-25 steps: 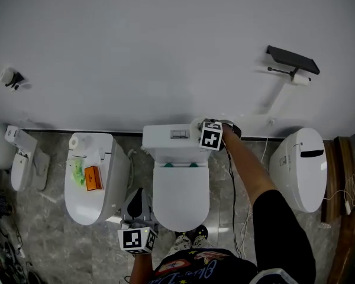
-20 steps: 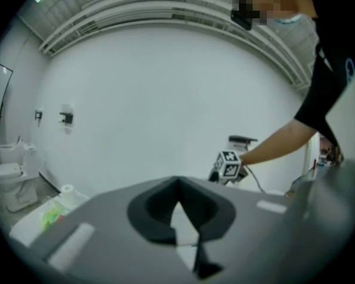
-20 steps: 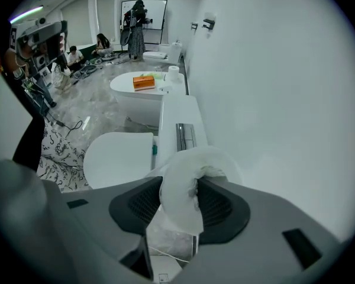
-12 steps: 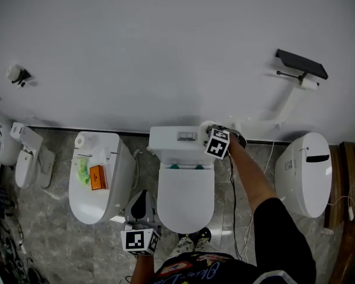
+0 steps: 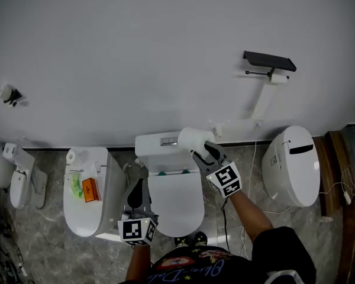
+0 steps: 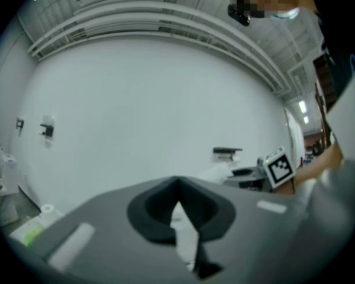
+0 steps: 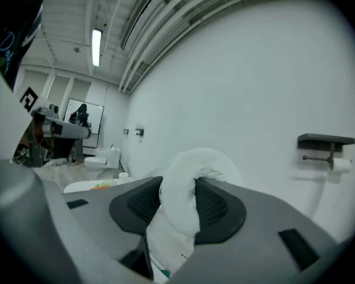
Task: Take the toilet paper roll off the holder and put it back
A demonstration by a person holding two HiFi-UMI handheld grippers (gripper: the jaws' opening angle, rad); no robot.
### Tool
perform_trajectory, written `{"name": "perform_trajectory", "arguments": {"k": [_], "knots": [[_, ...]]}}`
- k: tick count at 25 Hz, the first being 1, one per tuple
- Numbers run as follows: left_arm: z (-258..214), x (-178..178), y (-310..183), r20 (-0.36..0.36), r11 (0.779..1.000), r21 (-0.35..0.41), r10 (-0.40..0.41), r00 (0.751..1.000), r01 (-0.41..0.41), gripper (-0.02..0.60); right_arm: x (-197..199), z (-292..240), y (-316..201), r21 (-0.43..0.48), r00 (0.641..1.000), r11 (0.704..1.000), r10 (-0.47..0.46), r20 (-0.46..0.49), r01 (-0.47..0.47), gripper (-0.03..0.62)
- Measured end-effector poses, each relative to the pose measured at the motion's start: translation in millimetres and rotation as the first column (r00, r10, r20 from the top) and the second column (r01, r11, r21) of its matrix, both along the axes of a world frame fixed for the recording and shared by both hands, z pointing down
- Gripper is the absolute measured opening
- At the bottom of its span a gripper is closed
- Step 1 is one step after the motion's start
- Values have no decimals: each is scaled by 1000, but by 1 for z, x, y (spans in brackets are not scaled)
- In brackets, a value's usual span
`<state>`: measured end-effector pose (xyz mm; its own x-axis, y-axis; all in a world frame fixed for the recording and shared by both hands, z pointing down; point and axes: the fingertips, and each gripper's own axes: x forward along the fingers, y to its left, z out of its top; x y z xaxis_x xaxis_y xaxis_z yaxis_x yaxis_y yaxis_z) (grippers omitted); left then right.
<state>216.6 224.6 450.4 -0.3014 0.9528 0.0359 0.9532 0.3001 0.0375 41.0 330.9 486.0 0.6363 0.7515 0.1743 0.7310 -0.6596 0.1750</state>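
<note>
Right tongs: clamped across toilet paper roll, pads denting its soft sides. Likely light, squashy, easily crushed; best gripped gently across the width. Holder well apart, up-right. Left tongs: closed, empty.

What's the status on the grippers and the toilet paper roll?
Right gripper shut on toilet paper roll, by the toilet tank. Left gripper shut, empty, low. Holder up on the wall to the right; nothing between.
</note>
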Motion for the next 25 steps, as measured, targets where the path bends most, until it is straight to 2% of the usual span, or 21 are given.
{"name": "perform_trajectory", "arguments": {"k": [4, 8, 10, 19, 25], "knots": [[-19, -23, -8, -31, 997, -50, 53, 998, -55, -9, -21, -31, -59, -77, 980, 990, 103, -168, -117, 169], [-30, -32, -20, -39, 994, -88, 60, 997, -64, -9, -41, -49, -108, -108, 909, 960, 205, -363, -260, 169], [-31, -35, -26, -41, 994, -94, 56, 998, -60, -9, -51, -56, -128, -120, 883, 947, 225, -413, -298, 169], [-38, -44, -39, -70, 991, -123, 47, 996, -56, -9, -67, -60, -145, -146, 891, 936, 246, -382, -321, 169], [-43, -46, -40, -36, 988, -141, 52, 998, -57, -8, -68, -61, -145, -149, 894, 934, 253, -370, -326, 169]]}}
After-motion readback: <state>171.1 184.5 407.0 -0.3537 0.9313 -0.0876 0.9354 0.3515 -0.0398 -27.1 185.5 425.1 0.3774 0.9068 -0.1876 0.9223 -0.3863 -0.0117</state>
